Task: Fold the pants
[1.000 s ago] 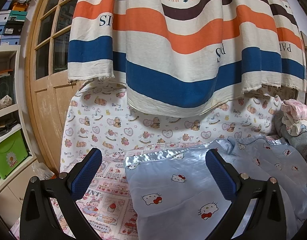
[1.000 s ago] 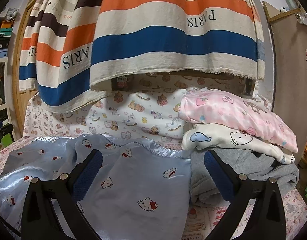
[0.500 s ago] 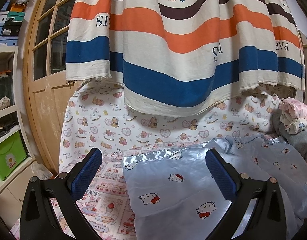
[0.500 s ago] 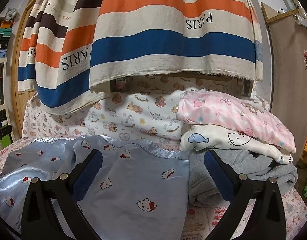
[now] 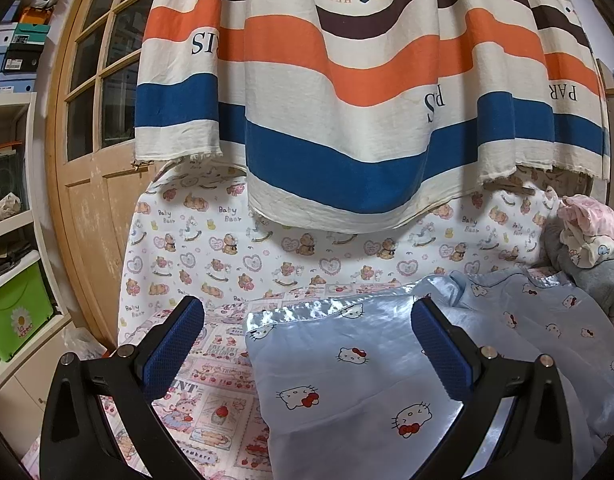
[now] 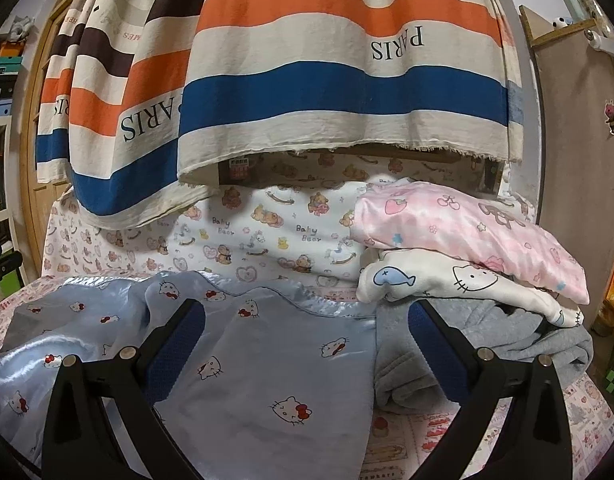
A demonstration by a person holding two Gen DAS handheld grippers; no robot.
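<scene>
Shiny light-blue pants with a Hello Kitty print [image 5: 371, 364] lie spread on the patterned bed sheet [image 5: 211, 392]; they also show in the right wrist view [image 6: 267, 352]. My left gripper [image 5: 307, 344] is open and empty, hovering over the pants' left edge. My right gripper [image 6: 307, 344] is open and empty, above the pants' right part, next to the folded pile. Neither touches the fabric.
A stack of folded clothes stands at the right: pink [image 6: 467, 228], white [image 6: 459, 284], grey [image 6: 507, 336]. A striped cloth [image 5: 367, 100] hangs above the bed's back. A wooden door [image 5: 95, 160] and shelves with a green box [image 5: 15, 320] are at left.
Both grippers have drawn back and lowered slightly, so the pants sit a little further away in both views. Both stay open; the pants have not moved.
</scene>
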